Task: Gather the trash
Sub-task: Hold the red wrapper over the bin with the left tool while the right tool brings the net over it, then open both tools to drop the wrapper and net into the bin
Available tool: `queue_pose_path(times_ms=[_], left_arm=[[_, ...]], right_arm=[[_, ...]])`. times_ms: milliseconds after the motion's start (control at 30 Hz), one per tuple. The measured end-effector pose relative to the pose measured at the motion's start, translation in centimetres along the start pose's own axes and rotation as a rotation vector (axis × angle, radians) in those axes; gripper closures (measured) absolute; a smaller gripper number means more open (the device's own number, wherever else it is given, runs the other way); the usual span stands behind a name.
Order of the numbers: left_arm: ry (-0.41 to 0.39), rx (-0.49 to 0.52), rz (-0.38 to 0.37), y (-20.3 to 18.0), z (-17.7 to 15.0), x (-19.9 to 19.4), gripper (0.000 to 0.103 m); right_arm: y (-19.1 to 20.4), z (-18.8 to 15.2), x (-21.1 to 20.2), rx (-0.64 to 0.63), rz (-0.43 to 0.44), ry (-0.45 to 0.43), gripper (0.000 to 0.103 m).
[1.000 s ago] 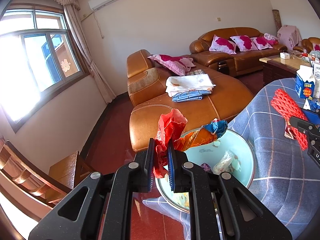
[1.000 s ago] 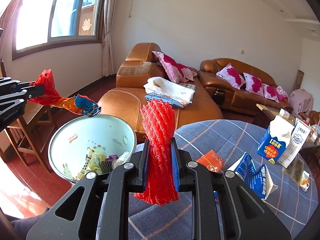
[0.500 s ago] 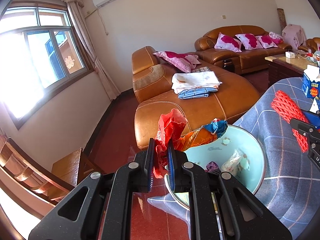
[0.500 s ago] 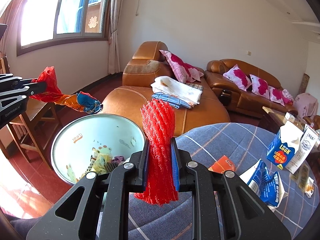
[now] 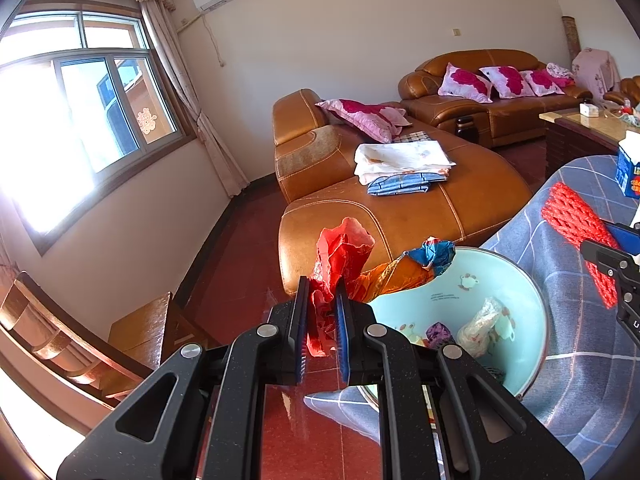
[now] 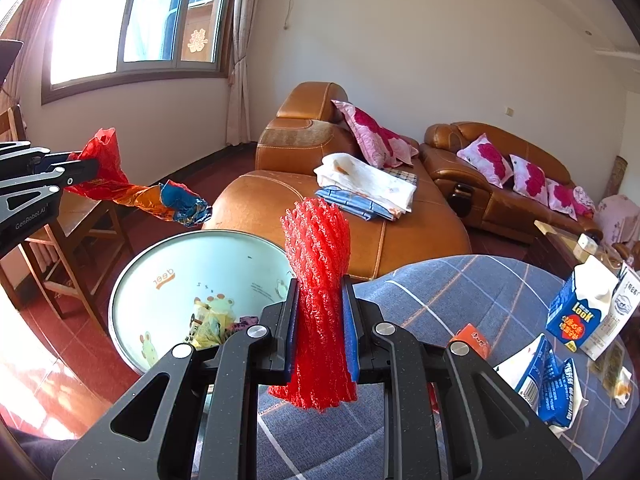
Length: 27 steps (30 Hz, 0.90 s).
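Red foam net sleeve (image 6: 318, 292): clamped upright between the blue pads of the right claw (image 6: 320, 332), held above the near edge of the table (image 6: 460, 280), just beside the bin (image 6: 132, 280). Also seen from the left wrist view, at far right (image 5: 576, 228).

Crumpled wrapper (image 5: 348, 256), red with an orange and blue tail: pinched in the left claw (image 5: 322, 320); the tail droops toward the bin rim (image 5: 532, 300). From the right wrist view the wrapper (image 6: 132, 192) hangs above and slightly left of the bin opening, not yet squarely over it.

Bin: pale blue, cartoon print inside, standing on the red floor against the table's plaid cloth. Already holds several scraps (image 6: 216, 326).

Step in hand, as I judge it: carrying two pieces to the bin at once, both claws clenched on their loads. Next move calls for bringing each piece over the opening, then letting go; the net sleeve is light and springy, so it should drop from low down or it may bounce off the rim.

Still on the table: blue milk carton (image 6: 576, 312), torn blue packet (image 6: 548, 380), small orange wrapper (image 6: 472, 338).

Versus one second earlier: the bin sits larger and nearer centre in the right wrist view, and both grips are unchanged.
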<state>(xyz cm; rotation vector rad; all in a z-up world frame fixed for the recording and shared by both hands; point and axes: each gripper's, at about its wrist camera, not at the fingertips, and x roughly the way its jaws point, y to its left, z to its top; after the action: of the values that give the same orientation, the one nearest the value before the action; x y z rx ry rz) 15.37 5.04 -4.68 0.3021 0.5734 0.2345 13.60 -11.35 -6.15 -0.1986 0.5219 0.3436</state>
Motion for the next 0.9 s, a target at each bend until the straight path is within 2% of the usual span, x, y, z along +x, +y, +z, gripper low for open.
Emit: queue_pose_path(times_ms=[633,733,800,867,900], left_arm=[[0.011,-0.011,-0.021,0.0,-0.1,0.7,0.091],[0.017,-0.016,-0.033,0.3,-0.3,1.0,0.087],[0.019,-0.019,-0.034,0.4,-0.3,1.1,0.082],[0.023,-0.018,-0.040,0.6,-0.3,1.2,0.079],[0.026,-0.019,-0.040,0.6,-0.4,1.3,0.074]], right_arm=[[1.6,0.6,1.2,-0.042,0.045,0.001,0.083],[2.0,0.8,1.7,-0.055,0.053,0.001,0.083],[2.1,0.9,1.9,-0.059,0.066,0.002,0.078],[2.2,0.9,2.0,-0.060,0.060,-0.005,0.063],[2.1,0.8,2.1,-0.054,0.065,-0.001,0.063]])
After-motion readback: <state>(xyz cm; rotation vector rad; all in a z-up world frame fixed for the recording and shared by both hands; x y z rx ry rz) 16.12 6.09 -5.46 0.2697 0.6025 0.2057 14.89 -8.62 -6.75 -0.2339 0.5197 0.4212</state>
